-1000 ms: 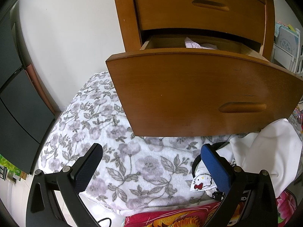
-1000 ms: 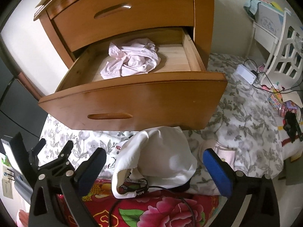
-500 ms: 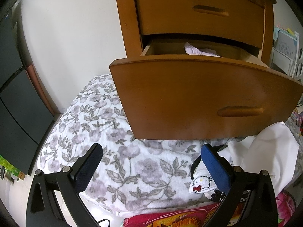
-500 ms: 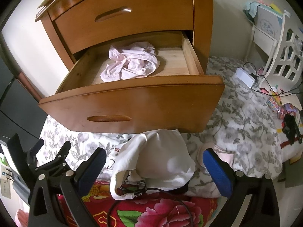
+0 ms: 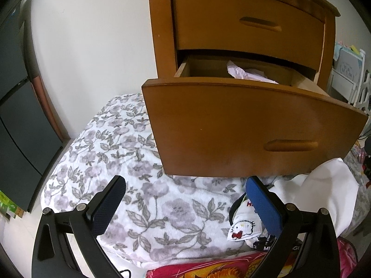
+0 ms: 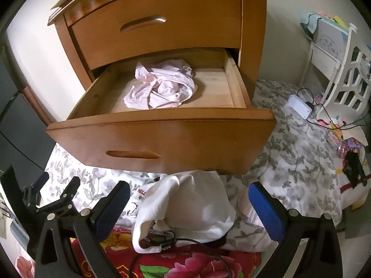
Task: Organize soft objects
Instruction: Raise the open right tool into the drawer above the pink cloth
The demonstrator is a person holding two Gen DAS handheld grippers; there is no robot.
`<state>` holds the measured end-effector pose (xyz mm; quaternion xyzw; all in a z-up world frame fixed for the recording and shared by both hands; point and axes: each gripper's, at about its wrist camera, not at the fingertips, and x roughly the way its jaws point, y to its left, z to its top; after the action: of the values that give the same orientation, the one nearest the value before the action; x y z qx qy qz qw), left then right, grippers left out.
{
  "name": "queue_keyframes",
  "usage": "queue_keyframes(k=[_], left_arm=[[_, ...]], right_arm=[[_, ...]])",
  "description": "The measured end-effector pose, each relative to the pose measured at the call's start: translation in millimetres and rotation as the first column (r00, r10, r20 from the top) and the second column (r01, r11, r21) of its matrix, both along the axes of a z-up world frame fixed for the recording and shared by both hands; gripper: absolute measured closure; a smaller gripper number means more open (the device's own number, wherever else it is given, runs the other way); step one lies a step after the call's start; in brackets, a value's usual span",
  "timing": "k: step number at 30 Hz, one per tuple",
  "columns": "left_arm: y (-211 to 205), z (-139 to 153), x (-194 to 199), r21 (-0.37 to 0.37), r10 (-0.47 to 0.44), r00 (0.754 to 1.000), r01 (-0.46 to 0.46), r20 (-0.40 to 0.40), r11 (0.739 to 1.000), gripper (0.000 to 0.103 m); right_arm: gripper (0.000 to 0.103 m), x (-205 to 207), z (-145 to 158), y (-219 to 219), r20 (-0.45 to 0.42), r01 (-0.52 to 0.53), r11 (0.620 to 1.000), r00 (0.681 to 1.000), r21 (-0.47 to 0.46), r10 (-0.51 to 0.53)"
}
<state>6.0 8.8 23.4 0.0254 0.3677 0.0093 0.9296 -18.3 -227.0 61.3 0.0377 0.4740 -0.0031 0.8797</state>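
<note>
A wooden nightstand has its lower drawer (image 6: 162, 136) pulled out, with a crumpled pale pink garment (image 6: 162, 88) lying inside. From the left wrist view only the top of that pink garment (image 5: 245, 73) shows above the drawer front (image 5: 231, 134). On the floral bedspread below the drawer lies a white garment (image 6: 194, 206) with a black waistband; its cartoon-cat print (image 5: 242, 228) shows beside my left gripper. My right gripper (image 6: 187, 210) hangs open just above and around the white garment. My left gripper (image 5: 183, 203) is open over bare bedspread, nothing in it.
A floral bedspread (image 5: 129, 162) covers the bed, with a red flowered blanket (image 6: 176, 264) at the near edge. A white power strip (image 6: 300, 105), cables and small clutter (image 6: 343, 139) lie at right by a white chair (image 6: 347, 85). A dark cabinet (image 5: 16, 120) stands at left.
Both grippers have pulled back and risen from the nightstand, so the drawer looks smaller and its inside shows more. Both stay open. The garments have not moved.
</note>
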Motion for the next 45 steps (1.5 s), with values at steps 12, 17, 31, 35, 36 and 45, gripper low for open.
queue_keyframes(k=[12, 17, 31, 35, 36, 45], left_arm=[[2, -1, 2, 0.003, 0.017, 1.0, -0.017, -0.003, 1.0, 0.0], [2, -2, 4, 0.001, 0.018, 1.0, -0.018, -0.01, 1.0, 0.0], [3, -8, 12, -0.016, 0.003, 0.999, -0.004, -0.049, 1.0, 0.0], [5, -9, 13, -0.028, 0.003, 0.998, -0.004, -0.055, 1.0, 0.0], [6, -9, 13, -0.031, 0.003, 0.998, -0.005, -0.057, 1.0, 0.0], [8, -14, 18, -0.052, -0.002, 0.996, -0.003, -0.086, 0.999, 0.0]], right_arm=[[0.0, 19, 43, 6, 0.072, -0.055, 0.998, 0.996, -0.019, 0.056], [0.0, 38, 57, 6, 0.073, -0.067, 0.997, 0.995, -0.024, 0.069], [0.0, 110, 65, 32, 0.004, -0.154, 0.988, 0.988, -0.008, 0.154], [0.0, 133, 48, 41, -0.067, -0.182, 0.983, 0.981, -0.017, 0.181], [0.0, 137, 44, 43, -0.083, -0.184, 0.983, 0.98, -0.013, 0.182], [0.0, 169, 18, 57, -0.174, -0.188, 0.982, 0.968, -0.028, 0.18]])
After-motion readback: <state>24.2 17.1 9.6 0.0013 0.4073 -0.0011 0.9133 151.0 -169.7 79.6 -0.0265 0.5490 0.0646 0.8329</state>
